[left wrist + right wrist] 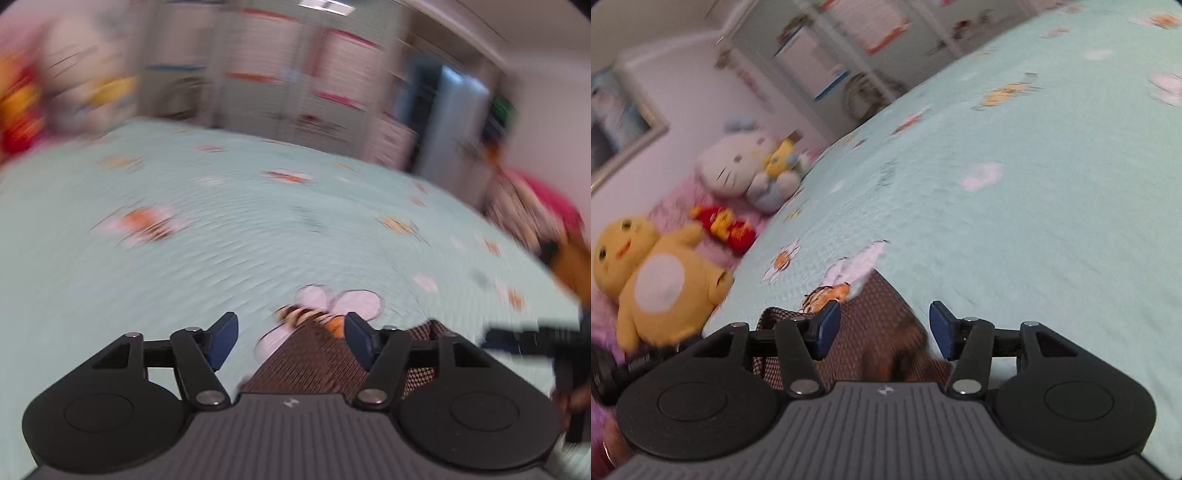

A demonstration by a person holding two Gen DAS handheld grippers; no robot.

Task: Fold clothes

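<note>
now | you are hovering both grippers, left gripper (291, 339) and right gripper (884, 328), jaws apart, nothing clamped, over brown checked woven garment (314, 362) | next: regrasp an edge

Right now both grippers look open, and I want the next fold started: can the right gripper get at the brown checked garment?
Probably yes. The right gripper has its fingers apart, and the brown checked garment lies on the mint bedspread directly beneath the gap, with nothing over it. The plush toys sit off to the side.

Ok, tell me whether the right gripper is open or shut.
Open: the right gripper has its blue pads apart, with the brown checked garment lying loose below them.
</note>
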